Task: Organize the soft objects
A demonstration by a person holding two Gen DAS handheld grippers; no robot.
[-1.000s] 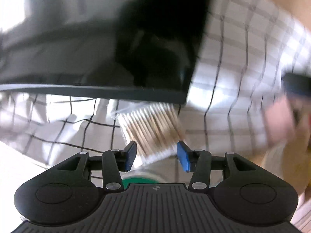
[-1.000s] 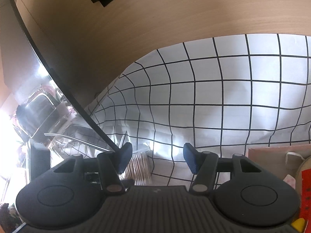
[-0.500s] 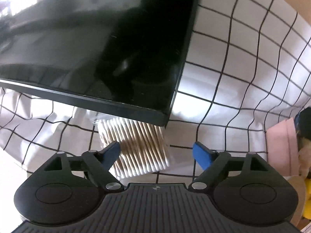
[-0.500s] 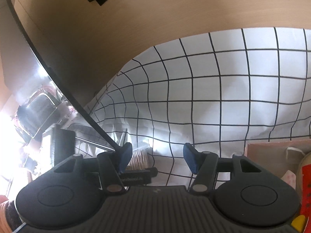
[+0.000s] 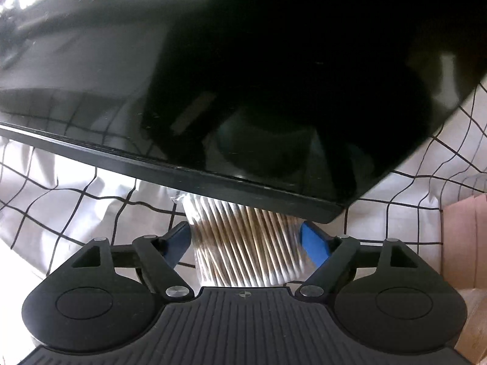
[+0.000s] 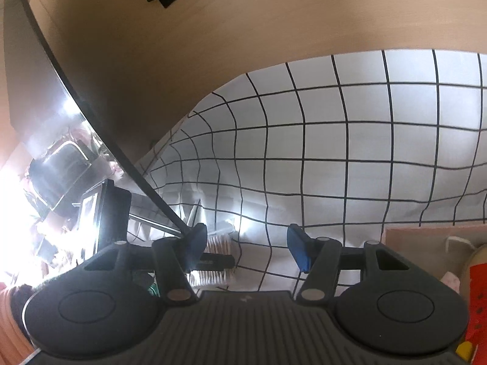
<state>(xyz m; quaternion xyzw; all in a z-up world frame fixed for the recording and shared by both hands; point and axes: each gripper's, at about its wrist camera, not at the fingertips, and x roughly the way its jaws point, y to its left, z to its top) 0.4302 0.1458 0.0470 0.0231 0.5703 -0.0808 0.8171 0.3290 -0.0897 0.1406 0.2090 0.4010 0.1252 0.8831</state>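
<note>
A clear pack of cotton swabs [image 5: 243,243] with wooden sticks lies on the white checked cloth [image 5: 76,200], its far end under the edge of a black monitor [image 5: 243,76]. My left gripper [image 5: 246,241] is open, its blue pads on either side of the pack. In the right wrist view the same pack [image 6: 217,245] shows behind my left gripper's finger. My right gripper [image 6: 248,248] is open and empty above the cloth [image 6: 334,152], to the right of the pack.
The black monitor [image 6: 61,97] stands close at the left. A pink cardboard box [image 5: 462,243] sits at the right, also in the right wrist view [image 6: 426,237]. A wooden desk surface [image 6: 213,30] lies beyond the cloth. Red and yellow items [image 6: 478,304] sit at far right.
My left gripper opened wide, then moved forward so the swab pack lies between its pads, close under the monitor edge. My right gripper barely moved and stayed open.
</note>
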